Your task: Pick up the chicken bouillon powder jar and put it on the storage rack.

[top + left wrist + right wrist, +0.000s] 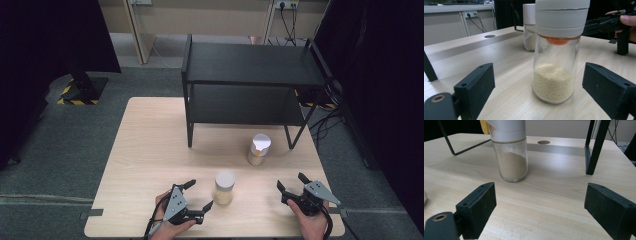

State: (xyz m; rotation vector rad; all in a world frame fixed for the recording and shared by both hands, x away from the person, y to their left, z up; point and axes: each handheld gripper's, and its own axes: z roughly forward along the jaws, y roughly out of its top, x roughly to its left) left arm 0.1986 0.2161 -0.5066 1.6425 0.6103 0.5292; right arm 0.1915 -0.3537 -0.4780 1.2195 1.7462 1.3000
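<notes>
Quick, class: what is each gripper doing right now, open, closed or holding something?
Left gripper: open, holding nothing; the near jar stands ahead of its jaws.
Right gripper: open, holding nothing; the far jar stands ahead, untouched.

No readable text, label or number anywhere.

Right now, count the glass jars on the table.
2. One jar stands near the front edge beside the left hand-held gripper; the other jar stands farther back, by the shelf.
</notes>
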